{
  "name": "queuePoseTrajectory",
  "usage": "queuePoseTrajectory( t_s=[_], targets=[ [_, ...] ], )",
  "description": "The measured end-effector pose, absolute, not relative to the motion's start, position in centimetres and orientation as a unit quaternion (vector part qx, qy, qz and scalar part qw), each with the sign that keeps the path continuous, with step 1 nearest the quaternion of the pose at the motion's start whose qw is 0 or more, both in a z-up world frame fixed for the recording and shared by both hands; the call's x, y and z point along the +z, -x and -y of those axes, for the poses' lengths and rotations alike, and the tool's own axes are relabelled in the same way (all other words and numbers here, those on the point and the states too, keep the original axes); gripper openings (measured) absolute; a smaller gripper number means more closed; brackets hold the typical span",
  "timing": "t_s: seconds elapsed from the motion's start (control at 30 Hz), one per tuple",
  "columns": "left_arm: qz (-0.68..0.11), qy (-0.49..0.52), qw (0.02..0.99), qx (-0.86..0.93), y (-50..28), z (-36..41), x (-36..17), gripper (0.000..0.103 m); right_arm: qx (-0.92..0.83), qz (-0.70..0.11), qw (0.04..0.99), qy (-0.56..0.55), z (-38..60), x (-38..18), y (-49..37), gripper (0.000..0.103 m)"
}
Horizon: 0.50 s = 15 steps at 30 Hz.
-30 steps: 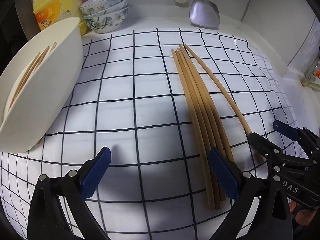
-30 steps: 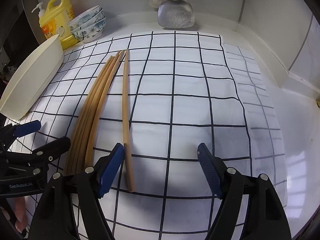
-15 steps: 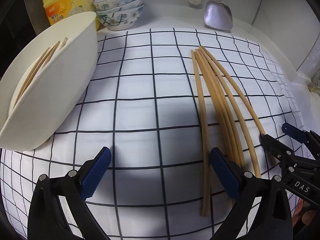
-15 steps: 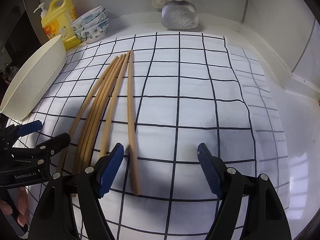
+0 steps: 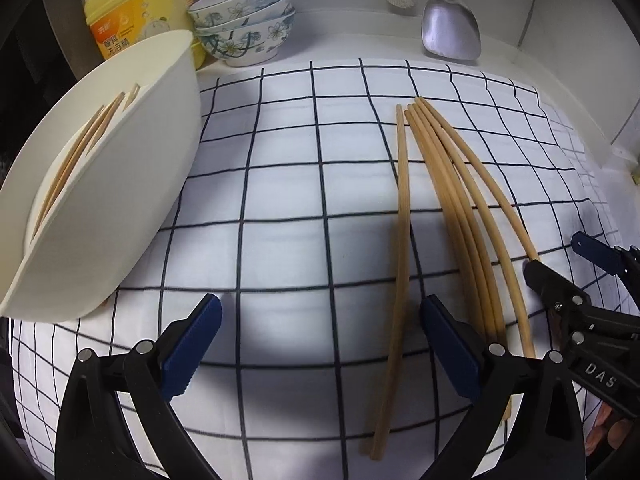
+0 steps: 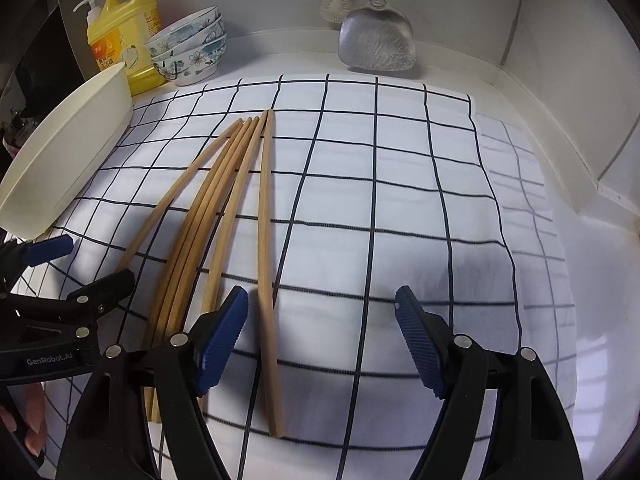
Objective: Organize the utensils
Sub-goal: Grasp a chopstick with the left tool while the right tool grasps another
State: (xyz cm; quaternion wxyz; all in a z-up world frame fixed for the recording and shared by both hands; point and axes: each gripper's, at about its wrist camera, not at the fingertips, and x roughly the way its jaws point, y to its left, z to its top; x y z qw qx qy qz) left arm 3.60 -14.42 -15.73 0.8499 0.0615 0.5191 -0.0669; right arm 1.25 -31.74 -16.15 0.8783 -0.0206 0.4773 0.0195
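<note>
Several wooden chopsticks [image 5: 460, 216] lie fanned out on a white checked cloth [image 5: 280, 208]. My left gripper [image 5: 320, 344] hovers open over the cloth, and the leftmost chopstick [image 5: 400, 280] passes just inside its right finger. My right gripper [image 6: 320, 308] is open too, with the rightmost chopstick [image 6: 264, 272] lying loose just inside its left finger. Each gripper shows at the other view's edge: the right gripper [image 5: 568, 264] and the left gripper [image 6: 76, 266]. A white holder [image 5: 132, 200] tilted at the left contains a few chopsticks [image 5: 80, 152].
A yellow soap bottle [image 6: 120, 36] and stacked flowered bowls [image 6: 188, 48] stand at the back left. A metal spatula [image 6: 376, 44] and a brush [image 6: 336, 4] hang on the back wall. A raised white ledge [image 6: 560, 152] borders the cloth on the right.
The chopsticks have fanned apart from a tight bundle; the leftmost one now lies separate from the rest. Both grippers stay open, and the right one has shifted slightly along the sticks.
</note>
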Motion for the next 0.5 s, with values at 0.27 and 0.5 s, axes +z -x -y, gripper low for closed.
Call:
queuePoseTrajectory(
  t_s=[0.27,0.5],
  targets=[
    [-0.513,-0.061,0.853,-0.081,-5.3,15.5,-15.6,0.09,0.041,-0.463,0.884,0.045,31.2,-16.1,-2.4,0.068],
    [-0.499,-0.07,0.857,-0.111,-5.5,16.8,-15.1,0.058,0.072,-0.456,0.885,0.057,30.1,-15.9,-2.3,0.037]
  ],
)
